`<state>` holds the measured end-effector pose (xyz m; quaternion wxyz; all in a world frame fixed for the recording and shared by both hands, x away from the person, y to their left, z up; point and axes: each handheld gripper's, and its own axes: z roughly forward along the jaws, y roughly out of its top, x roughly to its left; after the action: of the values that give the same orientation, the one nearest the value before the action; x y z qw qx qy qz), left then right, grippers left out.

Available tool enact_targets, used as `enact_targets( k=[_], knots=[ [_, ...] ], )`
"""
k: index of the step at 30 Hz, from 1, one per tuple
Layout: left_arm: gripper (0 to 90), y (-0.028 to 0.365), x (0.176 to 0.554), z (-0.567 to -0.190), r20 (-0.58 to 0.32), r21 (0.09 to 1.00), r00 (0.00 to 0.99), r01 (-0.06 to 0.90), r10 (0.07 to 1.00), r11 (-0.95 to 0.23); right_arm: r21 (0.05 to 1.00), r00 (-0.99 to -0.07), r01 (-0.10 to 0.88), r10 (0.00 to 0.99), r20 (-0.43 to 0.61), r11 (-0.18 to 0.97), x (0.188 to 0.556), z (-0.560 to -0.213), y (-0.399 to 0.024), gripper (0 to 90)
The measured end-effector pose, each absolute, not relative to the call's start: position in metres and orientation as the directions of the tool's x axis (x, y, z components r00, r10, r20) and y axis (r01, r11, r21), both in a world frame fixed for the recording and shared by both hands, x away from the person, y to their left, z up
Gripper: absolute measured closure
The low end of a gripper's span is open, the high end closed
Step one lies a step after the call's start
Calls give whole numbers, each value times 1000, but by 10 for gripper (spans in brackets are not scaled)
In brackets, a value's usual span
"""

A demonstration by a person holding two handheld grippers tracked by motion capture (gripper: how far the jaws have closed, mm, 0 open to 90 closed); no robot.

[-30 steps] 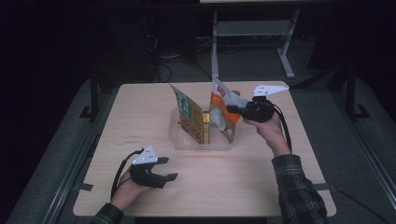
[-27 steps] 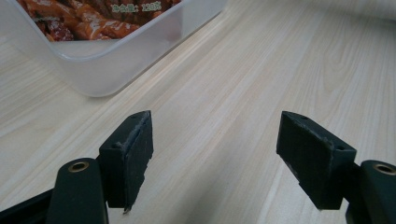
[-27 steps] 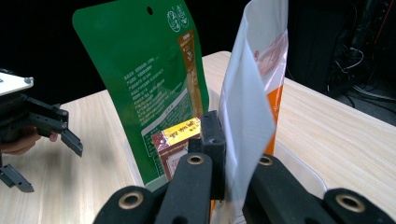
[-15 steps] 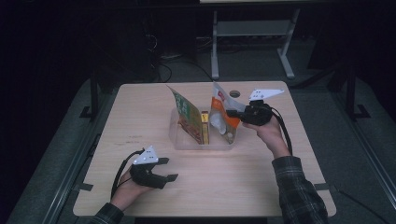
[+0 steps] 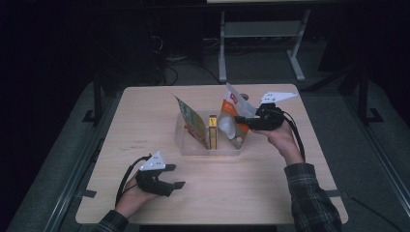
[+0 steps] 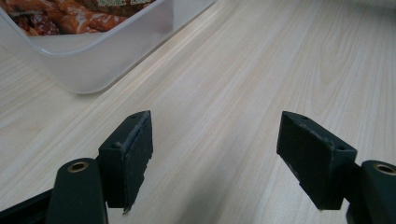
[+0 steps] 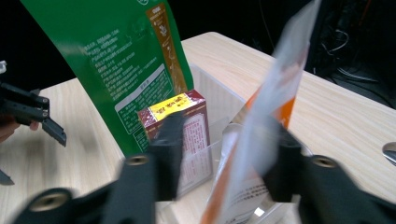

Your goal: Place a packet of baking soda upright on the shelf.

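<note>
The right gripper (image 5: 240,122), its jaws just opening with the orange-and-white pouch (image 5: 231,112) standing between them in the clear tub (image 5: 212,149), hovers over the bench (image 5: 300,174), while the left gripper (image 5: 176,176) rests spread and empty.

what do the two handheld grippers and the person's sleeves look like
Both the left gripper and the right gripper are black handheld units, each topped with a pale grey three-cornered plate and trailing a thin black cable. Their flat black jaw blocks sit on arms with brass-ringed screw holes; the pad edges look slightly chipped. The person wears a dark plaid shirt sleeve.
</note>
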<state>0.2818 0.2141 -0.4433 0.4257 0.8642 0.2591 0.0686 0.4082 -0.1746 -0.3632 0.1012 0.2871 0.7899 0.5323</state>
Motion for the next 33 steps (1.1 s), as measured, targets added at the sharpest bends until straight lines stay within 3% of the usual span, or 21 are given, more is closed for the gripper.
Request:
enact_targets(
  k=[9,20,33],
  knots=[
    [260,213,281,-443,-104,768,858,391,503,-507,882,-773,386,617,148,272,403,-362,-181,298],
    [254,214,281,-442,-91,764,865,378,493,-523,874,-747,419,640,179,244,381,-372,-204,255],
    [199,218,282,-441,-100,759,864,387,494,-524,855,-747,431,645,158,290,353,-389,-212,234]
  ],
)
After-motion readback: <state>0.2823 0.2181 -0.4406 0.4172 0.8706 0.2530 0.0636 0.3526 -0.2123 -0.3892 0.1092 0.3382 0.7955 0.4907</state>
